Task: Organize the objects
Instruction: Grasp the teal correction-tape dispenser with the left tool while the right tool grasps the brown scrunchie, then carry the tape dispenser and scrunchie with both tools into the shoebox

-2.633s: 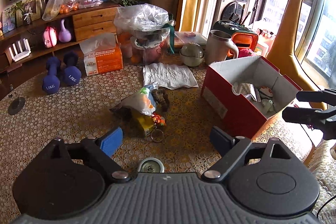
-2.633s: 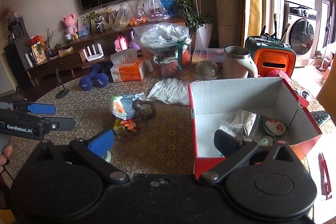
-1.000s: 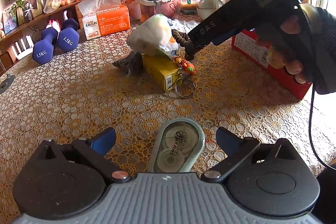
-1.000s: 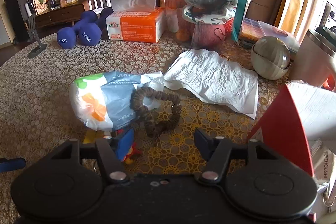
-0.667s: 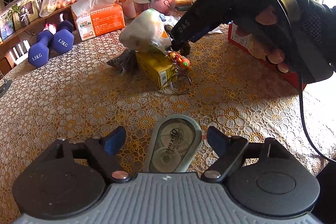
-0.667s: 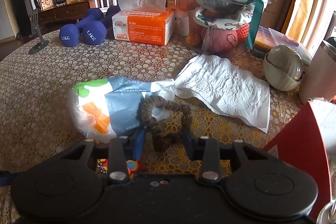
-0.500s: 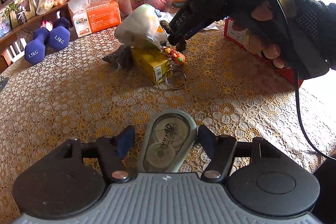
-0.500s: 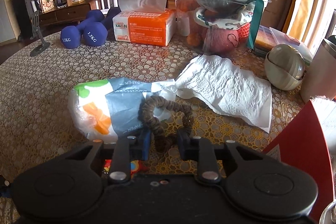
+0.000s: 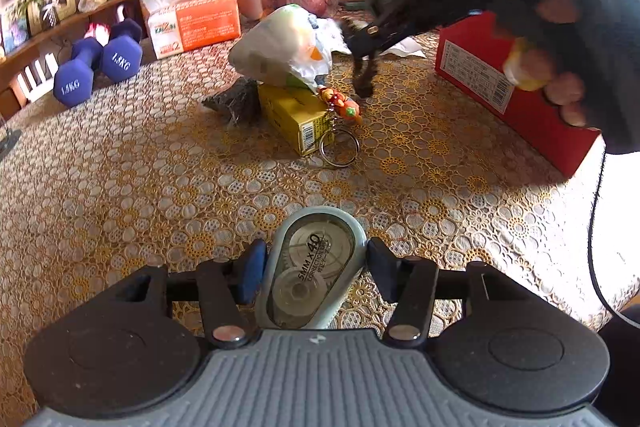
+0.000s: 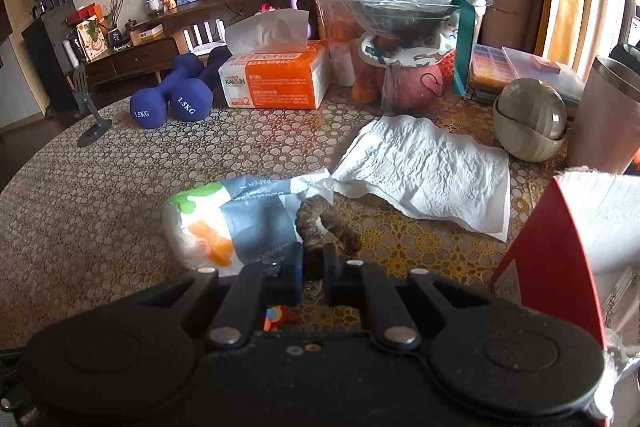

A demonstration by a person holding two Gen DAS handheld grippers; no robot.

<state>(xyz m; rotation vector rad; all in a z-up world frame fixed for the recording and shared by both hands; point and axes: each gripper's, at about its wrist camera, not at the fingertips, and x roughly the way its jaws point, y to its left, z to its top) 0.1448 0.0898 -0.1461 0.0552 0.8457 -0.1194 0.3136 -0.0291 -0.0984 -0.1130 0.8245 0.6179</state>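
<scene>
Because our right hand [image 9: 560, 39] is blurred and fills the corner above the red box [image 9: 516, 95], we cannot see into the box, and its far end is cut off. The right gripper [image 10: 313, 269] has just closed tight on a brown hair tie [image 10: 320, 227], which dangles just off the tablecloth [image 9: 120, 187] between the box and a soft tissue pack [image 9: 280, 47]. That pack leans on a yellow carton [image 9: 292, 111], with a key ring [image 9: 340, 147] touching the carton and a dark scrap [image 9: 236, 101] behind it that we cannot identify. Farther from the box stand an orange tissue box [image 9: 192, 19] and two blue dumbbells [image 9: 96, 67]. Our left gripper [image 9: 314, 263] has been closing around a correction tape [image 9: 312, 267] lying flat; its pads [image 9: 250, 271] sit against both sides, though its near end is hidden.
</scene>
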